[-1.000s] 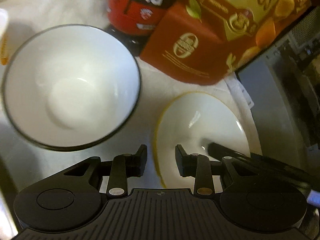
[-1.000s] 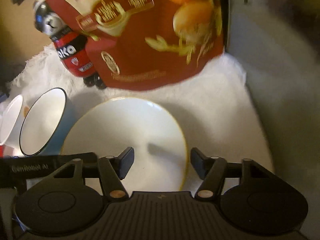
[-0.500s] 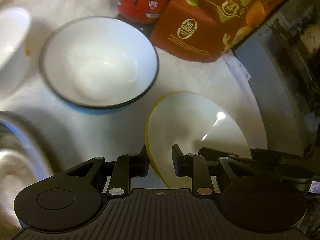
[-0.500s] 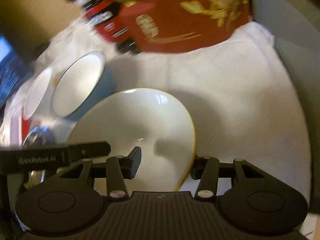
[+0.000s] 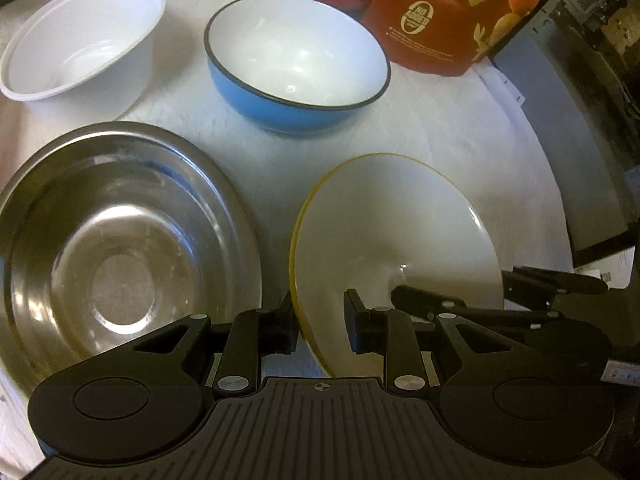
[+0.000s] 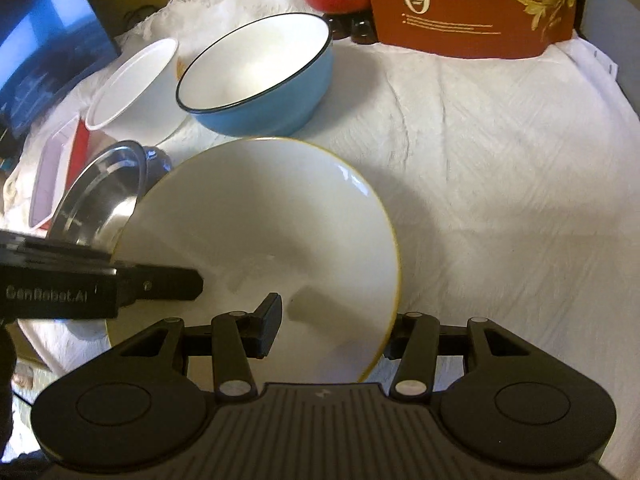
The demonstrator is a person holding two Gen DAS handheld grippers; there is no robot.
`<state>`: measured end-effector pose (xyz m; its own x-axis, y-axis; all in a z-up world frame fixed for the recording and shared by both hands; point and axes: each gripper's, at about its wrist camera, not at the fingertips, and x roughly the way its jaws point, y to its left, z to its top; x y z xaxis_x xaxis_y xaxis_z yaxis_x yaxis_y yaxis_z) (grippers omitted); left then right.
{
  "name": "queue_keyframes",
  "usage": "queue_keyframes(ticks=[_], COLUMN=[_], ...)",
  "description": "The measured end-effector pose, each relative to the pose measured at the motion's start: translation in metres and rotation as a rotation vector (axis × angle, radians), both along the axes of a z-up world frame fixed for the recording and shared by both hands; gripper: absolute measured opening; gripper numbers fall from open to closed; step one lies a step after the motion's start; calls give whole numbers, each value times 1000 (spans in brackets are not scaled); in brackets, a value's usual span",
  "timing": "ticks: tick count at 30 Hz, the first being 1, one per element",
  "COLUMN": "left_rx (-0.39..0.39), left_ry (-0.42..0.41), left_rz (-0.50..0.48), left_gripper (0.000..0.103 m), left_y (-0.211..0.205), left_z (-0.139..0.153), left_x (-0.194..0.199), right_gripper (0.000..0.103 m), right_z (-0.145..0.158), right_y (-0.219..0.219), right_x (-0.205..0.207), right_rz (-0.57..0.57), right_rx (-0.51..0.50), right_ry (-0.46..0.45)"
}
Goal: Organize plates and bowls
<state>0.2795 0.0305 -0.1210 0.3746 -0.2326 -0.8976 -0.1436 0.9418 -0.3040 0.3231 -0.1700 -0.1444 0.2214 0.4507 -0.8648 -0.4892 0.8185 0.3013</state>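
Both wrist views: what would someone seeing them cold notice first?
The white plate with a thin yellow rim fills the foreground, tilted, with the left gripper and the right gripper each straddling an opposite edge, jaws not closed on it. To its left lies a shiny stainless-steel plate. Behind stand a blue enamel bowl with a white inside and a plain white plastic bowl, on the white cloth.

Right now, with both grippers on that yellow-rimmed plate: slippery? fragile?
Likely slippery: the yellow-rimmed plate shows glossy glare, and each gripper straddles only its thin edge. Probably rigid and chip-prone, looks glazed ceramic. The white cloth below should soften a drop.
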Motion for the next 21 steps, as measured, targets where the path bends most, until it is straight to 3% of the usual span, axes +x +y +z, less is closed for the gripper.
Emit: queue_keyframes(ticks=[11,21], left_rx=[8,-16], left_ry=[-69,-38], left_rz=[-35,-57], left_gripper=[28,28], left_y=[-5,-6], left_z=[6,1], left_x=[12,7], right_gripper=[50,50], right_z=[2,2], right_y=[-9,-10], right_x=[11,9], right_rz=[-47,-54], right_rx=[-4,-6], right_ry=[-38,-33])
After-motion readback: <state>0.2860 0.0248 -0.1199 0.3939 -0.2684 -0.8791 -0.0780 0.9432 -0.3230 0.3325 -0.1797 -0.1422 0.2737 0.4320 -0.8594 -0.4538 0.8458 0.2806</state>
